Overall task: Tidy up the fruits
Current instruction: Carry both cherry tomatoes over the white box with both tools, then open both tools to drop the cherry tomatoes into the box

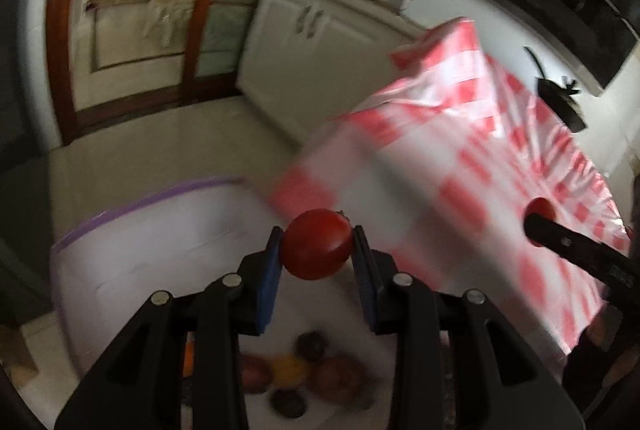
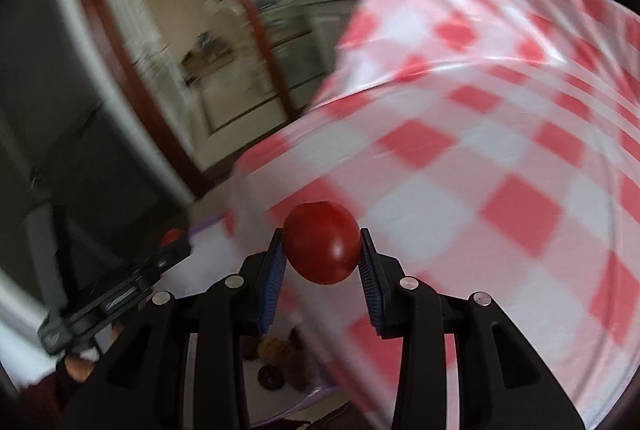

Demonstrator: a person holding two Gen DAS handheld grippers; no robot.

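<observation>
The red-and-white checked glossy plastic tablecloth [image 1: 480,166] drapes over a table, creased and shiny, filling the right of both views; beside it on the left lies a white bin-like surface with a lilac rim [image 1: 132,230], smooth and flat. Low in it sits a blurred heap of round fruits, dark purple, reddish and one yellow-orange [image 1: 308,374].

The left gripper [image 1: 316,250], black with blue ribbed pads, is clamped on a smooth round red tomato [image 1: 317,244], the jaws held apart only by the fruit's width. This tomato hangs above the white surface near the cloth's edge, a trace of stem showing at its upper right; it is slightly squat, its wider axis running from pad to pad.

The right gripper [image 2: 322,254], of the same make, is closed on a second glossy red tomato [image 2: 322,242], held in front of the checked cloth. It is somewhat oval, its long axis lying across between the pads, tilted down a little to the right.
</observation>
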